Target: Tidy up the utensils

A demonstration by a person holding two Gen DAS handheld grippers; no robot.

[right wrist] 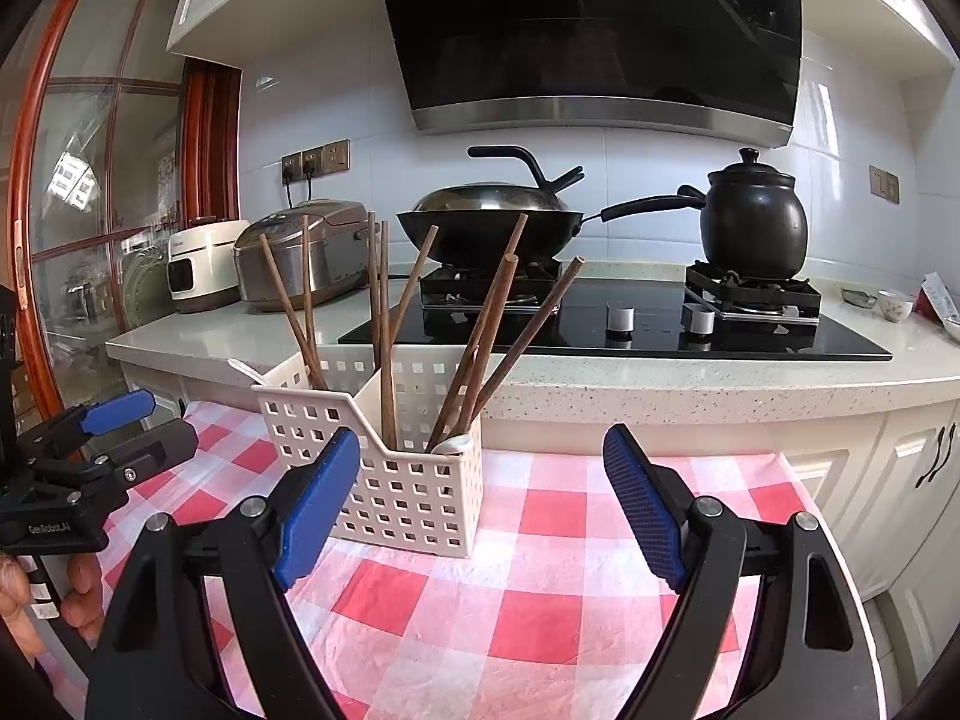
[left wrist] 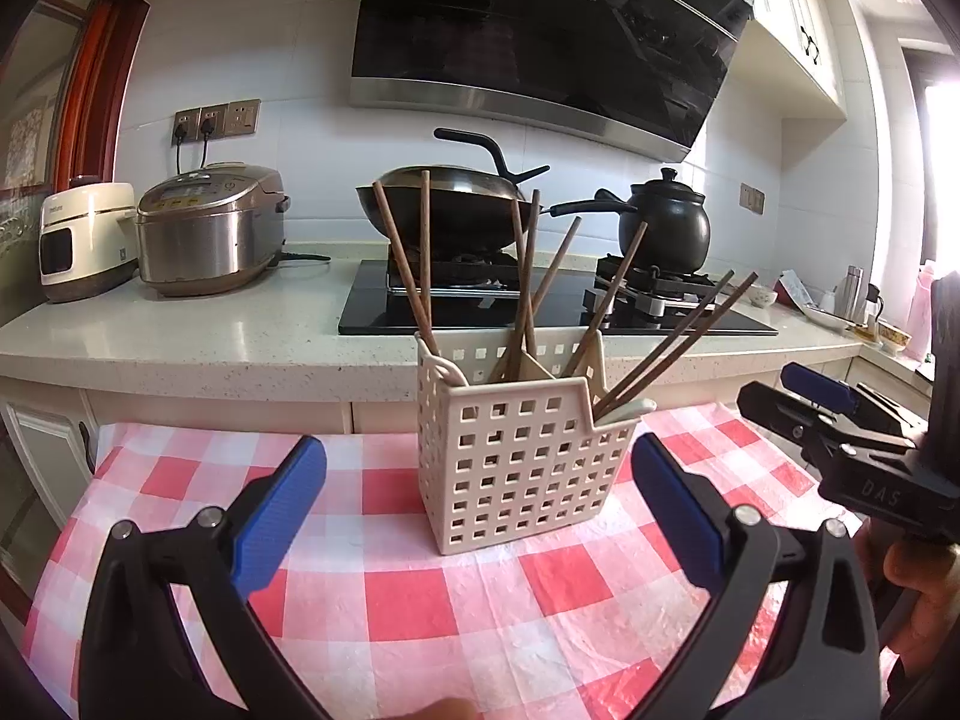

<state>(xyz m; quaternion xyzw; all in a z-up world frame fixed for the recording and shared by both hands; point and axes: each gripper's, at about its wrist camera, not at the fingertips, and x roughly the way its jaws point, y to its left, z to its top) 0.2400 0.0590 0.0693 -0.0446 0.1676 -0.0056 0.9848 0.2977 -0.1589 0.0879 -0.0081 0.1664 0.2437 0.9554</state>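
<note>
From the left wrist, the left gripper [left wrist: 480, 504] stands wide apart and empty, with the white basket [left wrist: 522, 468] of wooden chopsticks [left wrist: 528, 276] upright on the checked cloth [left wrist: 420, 600] of the bench just ahead. From the right wrist, the right gripper [right wrist: 480, 510] is likewise spread wide, holding nothing; the basket [right wrist: 390, 480] stands ahead, slightly left, with a white spoon [right wrist: 453, 445] inside.

wok [left wrist: 447, 201], blk pot [right wrist: 753, 228], rice cooker [left wrist: 207, 228]

Left tongs [left wrist: 479, 495] and right tongs [right wrist: 482, 495] (both empty) wide apart.
</note>
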